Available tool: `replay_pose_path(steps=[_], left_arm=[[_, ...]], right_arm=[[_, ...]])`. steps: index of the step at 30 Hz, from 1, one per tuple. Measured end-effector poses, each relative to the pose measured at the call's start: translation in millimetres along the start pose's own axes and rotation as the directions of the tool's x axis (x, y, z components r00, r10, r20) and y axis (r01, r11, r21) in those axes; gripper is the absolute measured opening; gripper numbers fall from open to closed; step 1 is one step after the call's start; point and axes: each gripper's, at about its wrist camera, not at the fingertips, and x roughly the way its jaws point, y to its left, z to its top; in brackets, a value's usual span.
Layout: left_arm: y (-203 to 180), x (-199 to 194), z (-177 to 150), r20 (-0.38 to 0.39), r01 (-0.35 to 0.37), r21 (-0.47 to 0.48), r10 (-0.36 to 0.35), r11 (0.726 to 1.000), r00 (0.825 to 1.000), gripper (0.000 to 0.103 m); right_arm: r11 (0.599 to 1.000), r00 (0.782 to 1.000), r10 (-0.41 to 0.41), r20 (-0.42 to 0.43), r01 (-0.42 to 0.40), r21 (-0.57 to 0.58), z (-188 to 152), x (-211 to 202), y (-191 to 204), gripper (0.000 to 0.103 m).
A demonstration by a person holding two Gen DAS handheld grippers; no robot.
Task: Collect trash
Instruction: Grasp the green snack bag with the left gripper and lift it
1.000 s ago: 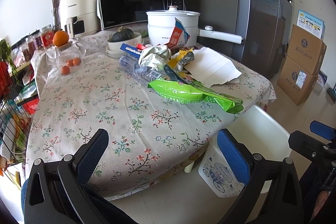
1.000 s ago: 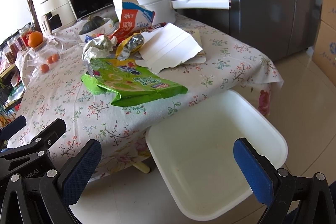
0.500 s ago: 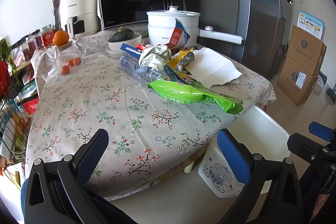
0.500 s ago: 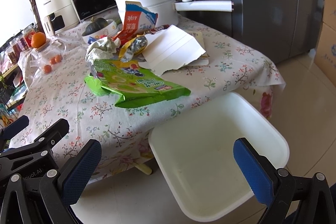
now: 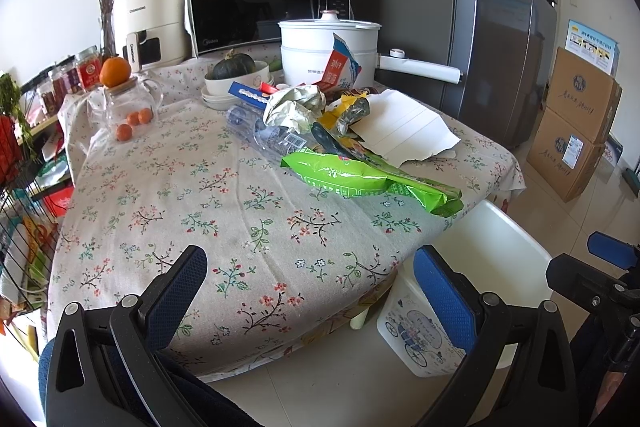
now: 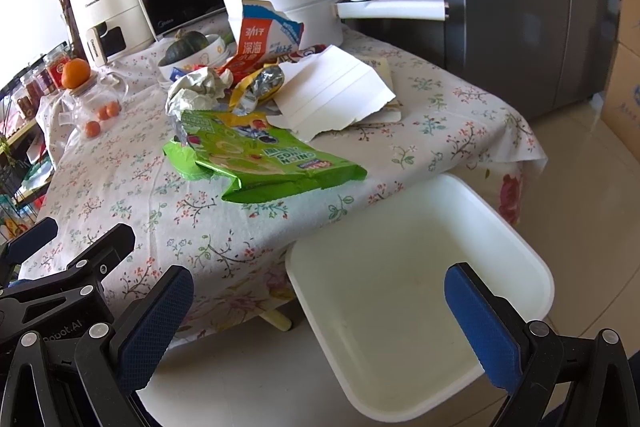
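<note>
A heap of trash lies on the flowered tablecloth: a green snack bag, a crushed clear bottle, crumpled foil, torn white paper and a torn milk carton. A white bin stands on the floor at the table's near right corner, with nothing in it. My left gripper hangs open over the table's near edge, holding nothing. My right gripper is open above the bin, also holding nothing. In the left wrist view the right gripper's fingertip shows at the right edge.
Behind the trash stand a white pot, a bowl with a squash, a microwave and an air fryer. A glass teapot carries an orange. A grey fridge and cardboard boxes are on the right, a wire rack on the left.
The right gripper has crept slightly forward and right, so the table and bin sit a little lower and left in its view. The left gripper has barely moved. Both stay open.
</note>
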Motion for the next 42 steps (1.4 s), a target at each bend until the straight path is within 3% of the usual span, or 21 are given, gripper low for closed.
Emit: replay_pose_path(steps=[3,6,10,13,15,18,20,24,26,28,33,35,42], left_arm=[[2.0,5.8,0.9,-0.026,0.023,-0.021,-0.024,1.0,0.999,0.103],[13.1,17.6,4.5,-0.073,0.097,-0.11,-0.105,0.989,0.992,0.103],[30.7,32.0,11.2,-0.095,0.147,-0.236,-0.174,0.96,0.98,0.103],[38.5,41.1,17.6,-0.095,0.205,-0.322,-0.247,0.924,0.964,0.103],[40.9,52.9,22.4,-0.107,0.271,-0.398,-0.338,0.876,0.935,0.103],[39.6,75.0,30.8,-0.134,0.343,-0.534,-0.477,0.773,0.869,0.1],[34.5,88.0,40.2,-0.133,0.358,-0.582,-0.52,0.73,0.844,0.1],[21.2,120.3,54.8,-0.191,0.304,-0.606,-0.506,0.735,0.841,0.096],[15.6,135.1,55.8,-0.209,0.288,-0.625,-0.511,0.726,0.834,0.083],[9.4,145.8,55.5,-0.212,0.296,-0.612,-0.513,0.733,0.832,0.06],[0.5,165.4,43.2,-0.229,0.328,-0.607,-0.555,0.724,0.8,0.02],[1.1,165.6,40.7,-0.209,0.356,-0.615,-0.581,0.704,0.787,0.018],[16.3,127.8,46.3,-0.104,0.462,-0.552,-0.607,0.694,0.788,0.015]], right_arm=[[1.0,1.0,0.0,-0.001,0.0,-0.003,0.7,0.3,-0.3,0.103],[1.0,1.0,-0.006,0.013,0.006,-0.01,5.2,2.4,-5.8,0.103],[0.999,0.998,-0.022,0.062,0.024,-0.034,11.5,10.3,-19.4,0.103],[0.996,0.996,-0.064,0.053,0.068,-0.063,10.6,19.9,-24.7,0.103],[0.998,0.999,-0.048,0.022,0.049,-0.038,9.9,27.4,-30.5,0.103],[0.999,0.999,-0.042,-0.019,0.042,0.0,7.5,37.8,-39.1,0.103],[0.998,0.998,-0.057,-0.036,0.057,0.01,5.0,43.1,-42.9,0.103],[0.998,0.996,-0.054,-0.07,0.057,0.041,2.0,52.2,-49.0,0.103],[0.998,0.995,-0.047,-0.083,0.051,0.046,0.3,55.2,-49.1,0.103],[0.998,0.995,-0.051,-0.088,0.055,0.041,-1.2,56.8,-47.8,0.103],[0.998,0.994,-0.062,-0.087,0.064,0.017,-3.5,57.5,-46.6,0.103],[0.998,0.994,-0.063,-0.094,0.065,0.016,-3.1,59.8,-47.2,0.103],[0.999,0.995,-0.041,-0.096,0.044,0.026,0.1,61.1,-47.3,0.103]])
